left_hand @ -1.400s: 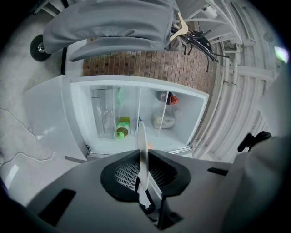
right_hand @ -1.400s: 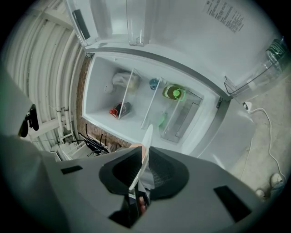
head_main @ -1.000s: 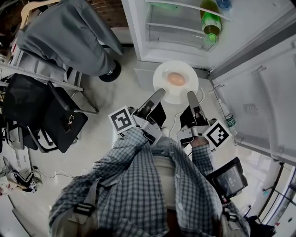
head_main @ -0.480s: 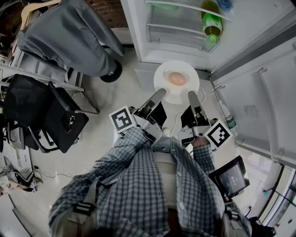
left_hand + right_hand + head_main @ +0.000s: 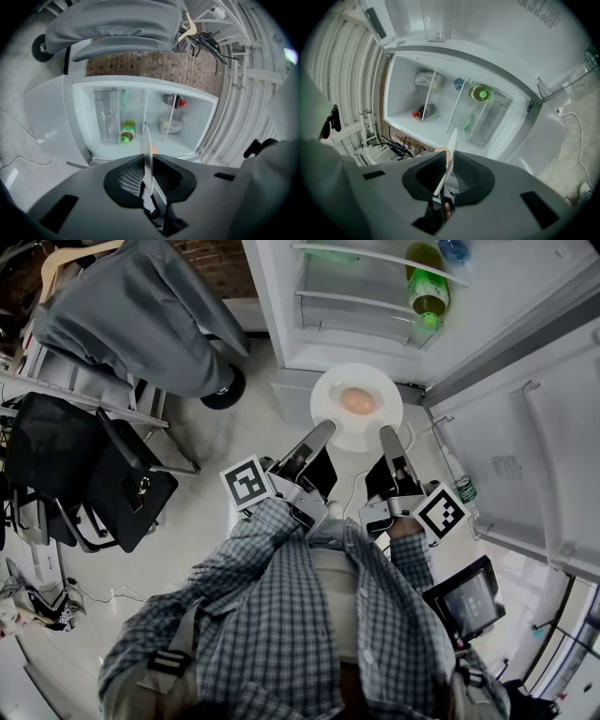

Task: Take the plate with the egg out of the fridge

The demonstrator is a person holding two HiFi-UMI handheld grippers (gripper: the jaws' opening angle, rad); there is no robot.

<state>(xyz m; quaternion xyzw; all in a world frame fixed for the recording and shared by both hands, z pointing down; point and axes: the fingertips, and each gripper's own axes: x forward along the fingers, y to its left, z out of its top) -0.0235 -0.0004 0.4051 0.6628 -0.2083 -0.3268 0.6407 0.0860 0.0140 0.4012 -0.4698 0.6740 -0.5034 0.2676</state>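
Round white plate (image 5: 330,418) with pale orange egg (image 5: 357,400) held outside open white fridge (image 5: 267,306); rim pinched by left gripper (image 5: 323,429) and right gripper (image 5: 387,433), jaws closed tight on it

fridge shelf (image 5: 356,310) — a green bottle (image 5: 427,285) lies on it.

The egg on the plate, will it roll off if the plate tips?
Probably: the egg looks round and seems to lie loose mid-plate, so a tilt could send it rolling. The plate looks shallow, so its rim may not stop it.
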